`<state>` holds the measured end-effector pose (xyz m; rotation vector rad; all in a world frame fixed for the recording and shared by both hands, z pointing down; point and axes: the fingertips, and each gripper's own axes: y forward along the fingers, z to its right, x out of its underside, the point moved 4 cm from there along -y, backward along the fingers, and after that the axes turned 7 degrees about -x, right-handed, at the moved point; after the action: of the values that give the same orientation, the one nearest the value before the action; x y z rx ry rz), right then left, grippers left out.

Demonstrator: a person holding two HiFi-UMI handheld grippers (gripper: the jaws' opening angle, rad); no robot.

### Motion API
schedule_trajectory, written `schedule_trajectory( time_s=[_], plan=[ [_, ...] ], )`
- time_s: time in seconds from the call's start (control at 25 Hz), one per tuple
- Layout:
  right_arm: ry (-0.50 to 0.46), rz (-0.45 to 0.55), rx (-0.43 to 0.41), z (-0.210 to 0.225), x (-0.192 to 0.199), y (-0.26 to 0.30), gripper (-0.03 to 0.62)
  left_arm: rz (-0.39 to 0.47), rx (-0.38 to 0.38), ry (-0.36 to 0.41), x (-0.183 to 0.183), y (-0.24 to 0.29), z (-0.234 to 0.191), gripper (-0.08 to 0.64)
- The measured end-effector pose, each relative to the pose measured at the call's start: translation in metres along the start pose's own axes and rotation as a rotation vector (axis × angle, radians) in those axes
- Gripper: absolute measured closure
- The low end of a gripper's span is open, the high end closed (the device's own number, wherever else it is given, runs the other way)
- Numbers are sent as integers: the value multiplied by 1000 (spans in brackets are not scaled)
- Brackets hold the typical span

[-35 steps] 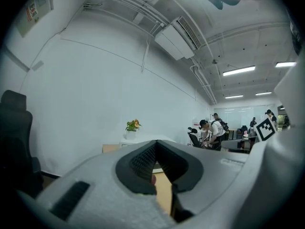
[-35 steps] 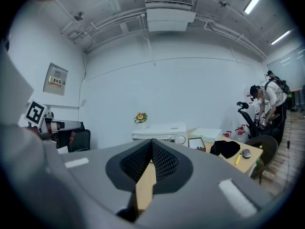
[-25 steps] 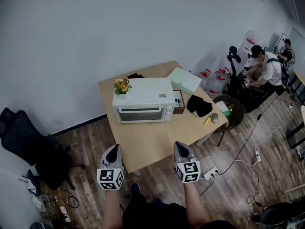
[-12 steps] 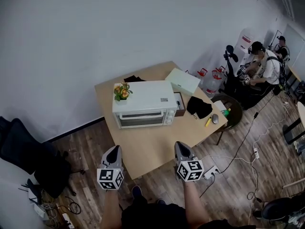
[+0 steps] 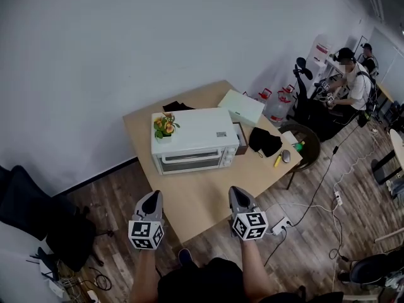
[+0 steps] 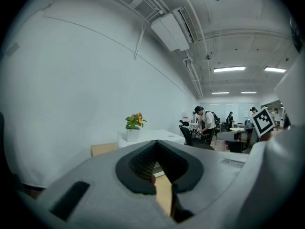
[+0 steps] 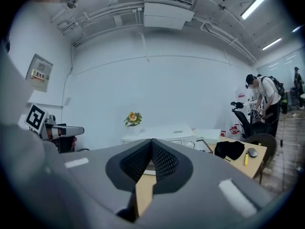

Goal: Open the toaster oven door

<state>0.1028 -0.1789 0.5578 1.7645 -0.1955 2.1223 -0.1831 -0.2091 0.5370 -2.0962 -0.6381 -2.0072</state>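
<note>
A white toaster oven (image 5: 191,133) stands on the light wooden table (image 5: 202,191), its glass door (image 5: 189,162) closed and facing me. A small potted plant (image 5: 165,125) sits on its top left corner. My left gripper (image 5: 151,197) and right gripper (image 5: 234,192) hover side by side over the table's near edge, well short of the oven, both shut and holding nothing. In the left gripper view the oven (image 6: 159,134) and plant (image 6: 134,120) show beyond the left gripper (image 6: 156,144). The right gripper view has the oven (image 7: 164,131) straight ahead past the right gripper (image 7: 151,142).
To the oven's right lie a pale green box (image 5: 242,106), a black cloth (image 5: 264,141), a yellow marker (image 5: 276,160) and a mouse (image 5: 285,156). A black office chair (image 5: 28,210) stands at the left, a round chair (image 5: 307,145) at the right. Cables and a power strip (image 5: 279,223) lie on the floor. People (image 5: 350,81) work at the far right.
The view has shifted a little, so the chair at the left sits lower in the frame. Both grippers keep their places before the table, still shut. The oven door stays closed.
</note>
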Motion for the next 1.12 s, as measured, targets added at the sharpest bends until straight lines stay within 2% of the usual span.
schedule_trajectory(
  time_s=[0.48, 0.84, 1.12],
  plan=[
    [-7, -19, -38, 24, -10, 23, 580, 7, -18, -5, -7, 25, 5, 561],
    [4, -61, -67, 51, -3, 47, 580, 10, -69, -3, -8, 42, 7, 561],
    [20, -98, -75, 67, 9, 67, 580, 8, -92, -31, 0, 57, 6, 561]
  ],
)
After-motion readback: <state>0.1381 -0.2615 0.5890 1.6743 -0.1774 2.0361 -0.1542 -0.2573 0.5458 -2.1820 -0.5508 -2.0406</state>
